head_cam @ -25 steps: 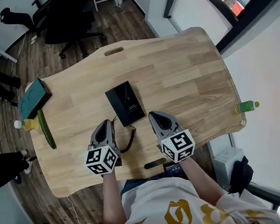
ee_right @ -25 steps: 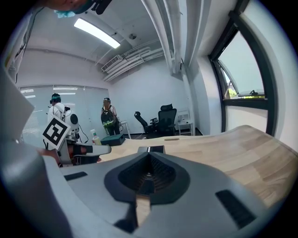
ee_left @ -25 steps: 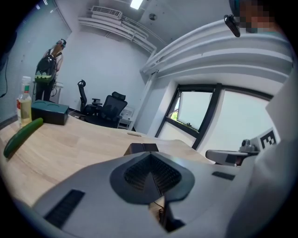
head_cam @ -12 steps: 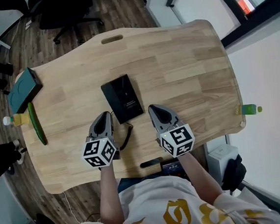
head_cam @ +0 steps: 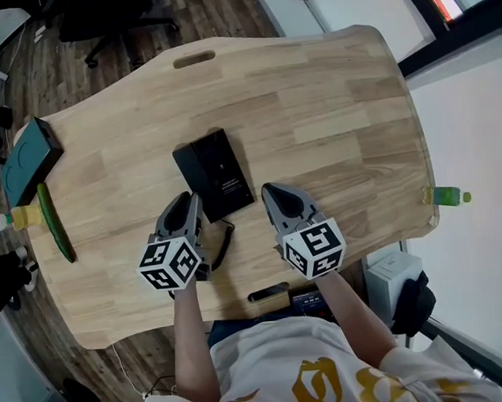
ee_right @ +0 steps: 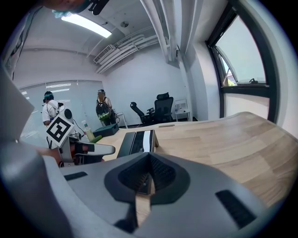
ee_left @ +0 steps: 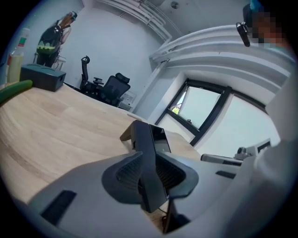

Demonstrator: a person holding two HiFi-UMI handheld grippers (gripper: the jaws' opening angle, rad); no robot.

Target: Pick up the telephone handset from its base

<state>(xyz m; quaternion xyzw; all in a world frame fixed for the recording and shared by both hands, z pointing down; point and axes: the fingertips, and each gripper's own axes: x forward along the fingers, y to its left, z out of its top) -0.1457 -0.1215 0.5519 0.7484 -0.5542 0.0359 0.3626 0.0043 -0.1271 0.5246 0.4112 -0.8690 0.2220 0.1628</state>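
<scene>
Teal box (head_cam: 28, 160), yellow-filled bottle (head_cam: 19, 218) and cucumber (head_cam: 54, 223) sit far left of the telephone (head_cam: 226, 176), at the table (head_cam: 331, 117) edge. The cucumber is nearest the phone of the three but still well apart from it.

The left gripper (head_cam: 187, 202) is at the phone's near-left corner, pointing along its left side. Its jaws are opening with a narrow gap. The near end of the black handset (ee_left: 146, 148) stands in that gap, and I can't tell whether the pads touch it. The handset is still on the left side of the phone base, and the phone lies flat mid-table.

The coiled cord (head_cam: 222, 243) runs from the phone's near edge toward the person, between the two grippers.

The right gripper (head_cam: 274, 193) is just right of the phone's near-right corner, apart from it. Its jaw tips are together and it holds nothing.

A green bottle (head_cam: 445, 195) lies far right of the phone, past the table rim.
</scene>
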